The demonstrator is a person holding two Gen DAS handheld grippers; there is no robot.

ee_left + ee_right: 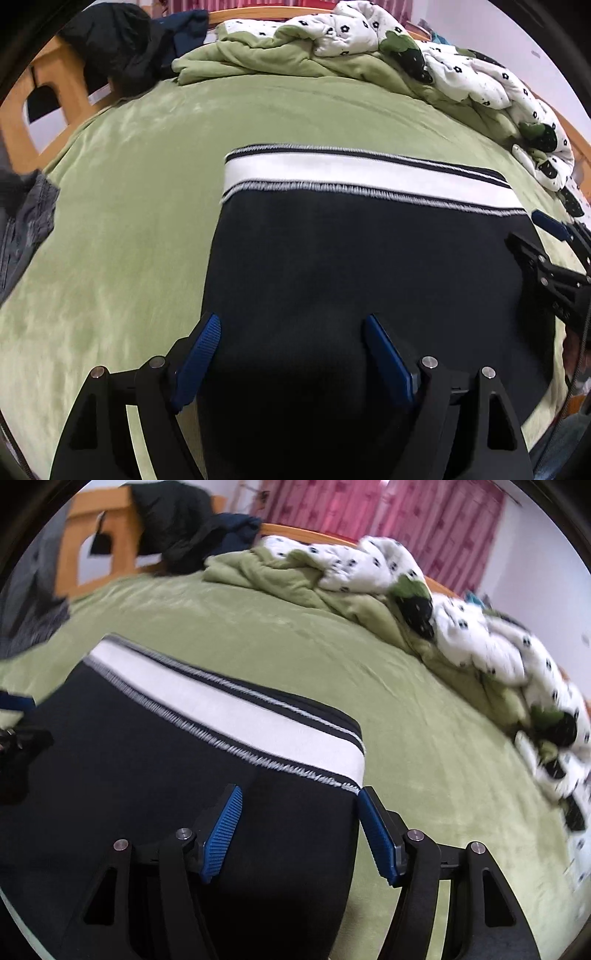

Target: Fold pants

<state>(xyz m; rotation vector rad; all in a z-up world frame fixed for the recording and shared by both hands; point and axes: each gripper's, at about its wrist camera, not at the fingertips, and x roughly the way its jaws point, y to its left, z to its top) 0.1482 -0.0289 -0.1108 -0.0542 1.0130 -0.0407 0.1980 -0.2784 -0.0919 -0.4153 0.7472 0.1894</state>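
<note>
While the dark navy knit pants with the white striped waistband (351, 258) lie flat on the soft green bed blanket (129, 221), both tools stand over them with nothing gripped. The left gripper (291, 354) has its blue pads spread wide over the cloth; the right gripper (299, 830) straddles the right edge, jaws apart. Closing now could pinch the blanket along with the pants, or catch only one layer, skewing the fold.

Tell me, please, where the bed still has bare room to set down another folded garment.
Free: the green sheet between the pants and the grey garment at the bed's edge, and the strip between the waistband and the bunched quilt. Crowded: that far edge, with quilt and dark clothes.
</note>
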